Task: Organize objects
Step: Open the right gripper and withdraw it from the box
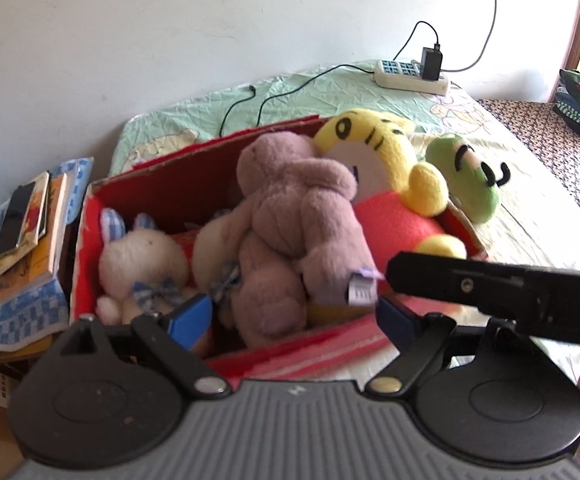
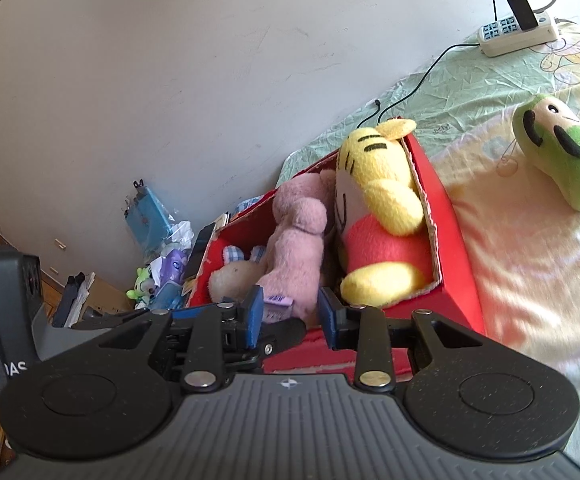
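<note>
Toys fill a red box (image 1: pixel 90 248) that sits on the bed (image 1: pixel 530 208), near the wall. A pink bear (image 1: pixel 290 216) stands tall in the middle of the box. A yellow tiger (image 1: pixel 374 152) in a red shirt leans on the right end, with its head over the far edge. A small white bunny (image 1: pixel 138 264) with blue checked ears lies low in the left end. A green frog toy (image 1: pixel 470 172) lies on the bed, outside the box, just to the right of it.

The left gripper (image 1: pixel 296 312) is spread wide. Its blue pads are on each side of the bear's legs at the near side of the box. I cannot tell if they touch the bear. The right gripper (image 2: pixel 290 314) is also spread, close by at the near edge, with the bear's paper tag (image 2: pixel 278 304) between its pads.

A white power strip (image 1: pixel 410 76) lies far back on the bed. Some books (image 1: pixel 30 232) are stacked left of the box.
</note>
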### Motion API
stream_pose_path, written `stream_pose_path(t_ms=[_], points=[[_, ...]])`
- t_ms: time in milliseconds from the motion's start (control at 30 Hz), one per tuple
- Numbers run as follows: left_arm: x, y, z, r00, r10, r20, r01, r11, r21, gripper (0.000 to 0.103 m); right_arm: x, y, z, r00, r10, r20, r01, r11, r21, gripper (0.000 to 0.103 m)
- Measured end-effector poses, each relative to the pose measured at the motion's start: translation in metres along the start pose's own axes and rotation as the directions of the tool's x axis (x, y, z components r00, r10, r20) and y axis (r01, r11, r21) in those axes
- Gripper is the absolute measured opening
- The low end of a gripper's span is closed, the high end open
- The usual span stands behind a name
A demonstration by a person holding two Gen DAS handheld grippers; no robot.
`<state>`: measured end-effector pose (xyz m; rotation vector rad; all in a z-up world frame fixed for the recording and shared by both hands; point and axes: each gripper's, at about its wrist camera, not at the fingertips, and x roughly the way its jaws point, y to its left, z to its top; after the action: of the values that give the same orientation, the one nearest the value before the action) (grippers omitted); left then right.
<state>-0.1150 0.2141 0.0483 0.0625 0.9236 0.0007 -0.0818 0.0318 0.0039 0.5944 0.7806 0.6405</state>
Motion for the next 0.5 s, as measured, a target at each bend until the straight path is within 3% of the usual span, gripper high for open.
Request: stream_pose_path(t_ms=[133,267,500], points=[[0.001,-0.005,-0.011,1.000,0.007,-0.019,-0.006,1.000,0.014,0.088,-0.004,0.001,-0.007,1.000,-0.004,-0.016,0.004,1.000,-0.002,0.034],[0.001,-0.015,-0.020,0.998,0.061,0.002,-0.061,0.996,0.058,0.088,-0.003,-0.003,-0.013,0.999,-0.015,-0.046,0.016,1.000,0.010,0.034],[-0.005,-0.030,-0.034,1.000,0.002,0.017,-0.003,0.994,0.107,0.088,-0.010,-0.011,-0.025,0.996,-0.054,-0.074,0.056,0.998,0.030,0.034]])
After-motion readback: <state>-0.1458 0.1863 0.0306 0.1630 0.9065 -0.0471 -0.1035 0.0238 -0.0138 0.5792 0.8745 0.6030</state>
